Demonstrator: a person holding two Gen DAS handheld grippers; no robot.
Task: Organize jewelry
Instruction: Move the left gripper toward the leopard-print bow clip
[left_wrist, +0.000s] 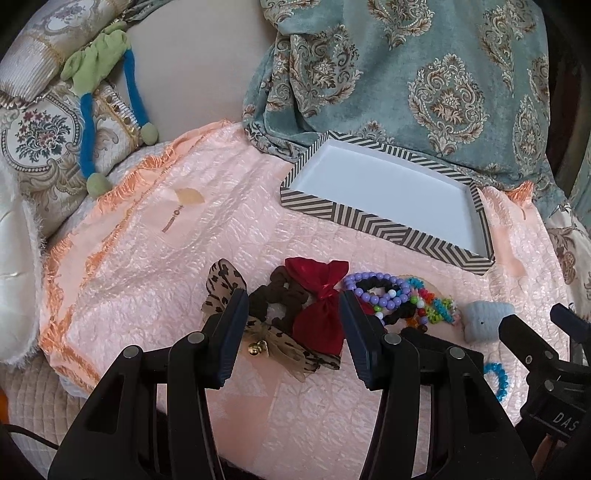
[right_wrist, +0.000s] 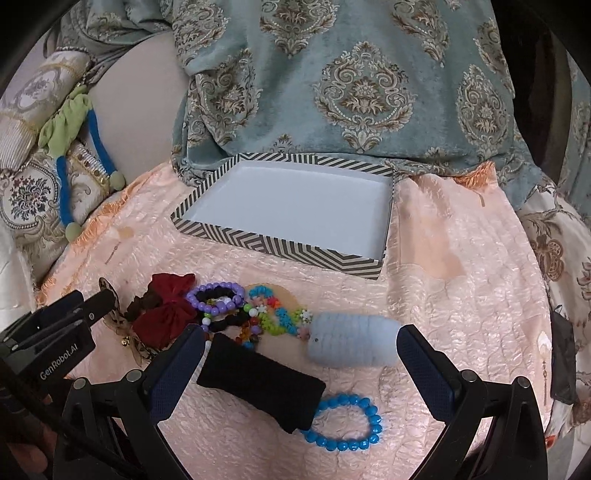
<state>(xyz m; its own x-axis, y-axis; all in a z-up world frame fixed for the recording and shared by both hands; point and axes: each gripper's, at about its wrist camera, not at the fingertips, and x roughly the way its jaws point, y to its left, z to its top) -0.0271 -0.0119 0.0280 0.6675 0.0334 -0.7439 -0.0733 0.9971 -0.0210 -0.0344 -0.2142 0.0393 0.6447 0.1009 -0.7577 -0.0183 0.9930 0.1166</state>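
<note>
Jewelry lies in a loose heap on the pink bedspread (left_wrist: 155, 236), and nothing has gone into the striped box (left_wrist: 384, 225) yet, so the job looks to be at its first pick.

From the left wrist, the left gripper (left_wrist: 293, 328) hangs wide apart and holds nothing, just above the near end of the heap. Between its fingers show the red bow (left_wrist: 317, 295), the brown scrunchie (left_wrist: 277, 299) and the leopard-print bow (left_wrist: 225, 284) with a small gold bell. The purple bead bracelet (left_wrist: 373, 291) and a tangle of coloured beads lie just right of them. The box stands beyond the heap, near the teal patterned cloth (left_wrist: 424, 74), and its white inside is bare.

From the right wrist, the right gripper (right_wrist: 301, 373) is also wide and holds nothing. A black band (right_wrist: 258, 384) lies just beside its left finger, touching the blue bead bracelet (right_wrist: 343, 421), with a pale blue fluffy clip (right_wrist: 354, 345) near the right finger. The box (right_wrist: 295, 243) is straight ahead, well apart from these.

The next move, as I judge it, calls for one gripper to drop lower, close on a single piece and carry it over the box rim.
</note>
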